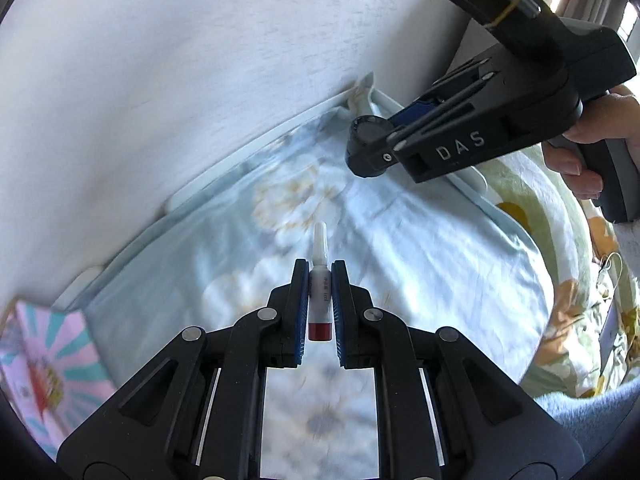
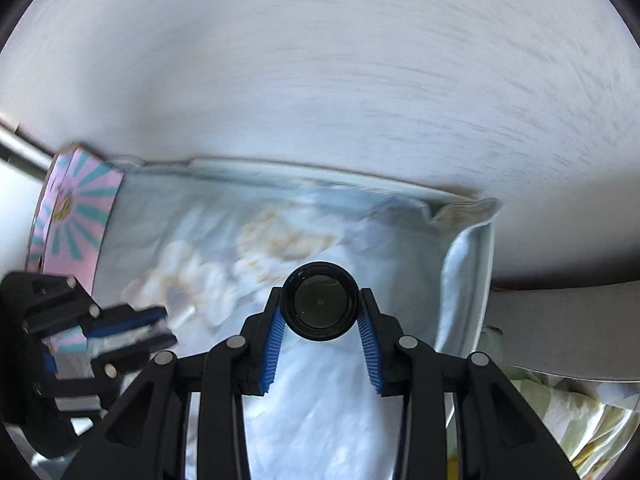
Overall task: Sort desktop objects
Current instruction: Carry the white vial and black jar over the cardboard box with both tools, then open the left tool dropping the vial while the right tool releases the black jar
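Observation:
My left gripper (image 1: 320, 270) is shut on a small white tube with a red end (image 1: 319, 304), its white nozzle pointing forward, held above a pale blue floral cloth (image 1: 420, 264). My right gripper (image 2: 320, 300) is shut on a round black lidded container (image 2: 319, 306), seen end-on. In the left wrist view the right gripper (image 1: 394, 134) holds that black container (image 1: 366, 142) up at the right, above the cloth. In the right wrist view the left gripper (image 2: 160, 326) appears blurred at the lower left with the tube's white tip (image 2: 185, 315) showing.
A white wall (image 1: 160, 80) stands behind the cloth-covered surface with its white raised rim (image 2: 486, 264). A pink and teal striped box (image 1: 44, 356) sits at the left; it also shows in the right wrist view (image 2: 76, 216). A green floral fabric (image 1: 560, 280) lies at the right.

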A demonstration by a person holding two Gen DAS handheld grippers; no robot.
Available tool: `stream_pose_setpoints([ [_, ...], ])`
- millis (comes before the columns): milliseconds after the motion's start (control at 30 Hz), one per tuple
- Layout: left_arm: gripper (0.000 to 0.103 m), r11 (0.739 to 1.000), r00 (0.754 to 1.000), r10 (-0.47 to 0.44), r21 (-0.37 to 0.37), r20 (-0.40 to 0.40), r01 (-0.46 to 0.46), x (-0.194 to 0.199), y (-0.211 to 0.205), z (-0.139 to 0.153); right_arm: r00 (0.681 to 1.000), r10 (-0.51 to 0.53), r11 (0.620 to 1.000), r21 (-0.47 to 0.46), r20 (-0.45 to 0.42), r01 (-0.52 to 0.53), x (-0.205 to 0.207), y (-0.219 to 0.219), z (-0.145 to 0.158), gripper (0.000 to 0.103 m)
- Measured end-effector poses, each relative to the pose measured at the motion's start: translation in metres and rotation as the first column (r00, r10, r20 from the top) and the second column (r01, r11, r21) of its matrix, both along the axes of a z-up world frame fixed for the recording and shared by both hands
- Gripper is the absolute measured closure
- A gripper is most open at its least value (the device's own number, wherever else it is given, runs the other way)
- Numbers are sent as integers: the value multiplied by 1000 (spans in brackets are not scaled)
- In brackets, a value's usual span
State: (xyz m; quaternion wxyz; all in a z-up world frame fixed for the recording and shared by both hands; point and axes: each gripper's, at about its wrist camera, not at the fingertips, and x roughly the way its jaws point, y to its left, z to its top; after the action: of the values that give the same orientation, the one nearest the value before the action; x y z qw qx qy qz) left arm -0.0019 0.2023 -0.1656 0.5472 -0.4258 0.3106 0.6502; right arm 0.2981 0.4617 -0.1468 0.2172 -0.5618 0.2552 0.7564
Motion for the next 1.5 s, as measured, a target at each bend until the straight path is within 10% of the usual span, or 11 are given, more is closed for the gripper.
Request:
stream_pose_setpoints([
  [400, 93, 971, 970, 236, 41, -65, -234, -57, -104, 50, 973, 229, 973, 32, -26, -229, -132, -100, 3, 70],
  [967, 93, 807, 808, 589, -38, -24, -590, -127, -267, 21, 787, 613, 788, -9, -74, -615, -310, -266, 10, 70],
  [1500, 93, 798, 799, 601, -90, 34, -596, -138, -272, -24, 730, 683, 725, -119, 5, -678, -340, -305, -40, 70],
])
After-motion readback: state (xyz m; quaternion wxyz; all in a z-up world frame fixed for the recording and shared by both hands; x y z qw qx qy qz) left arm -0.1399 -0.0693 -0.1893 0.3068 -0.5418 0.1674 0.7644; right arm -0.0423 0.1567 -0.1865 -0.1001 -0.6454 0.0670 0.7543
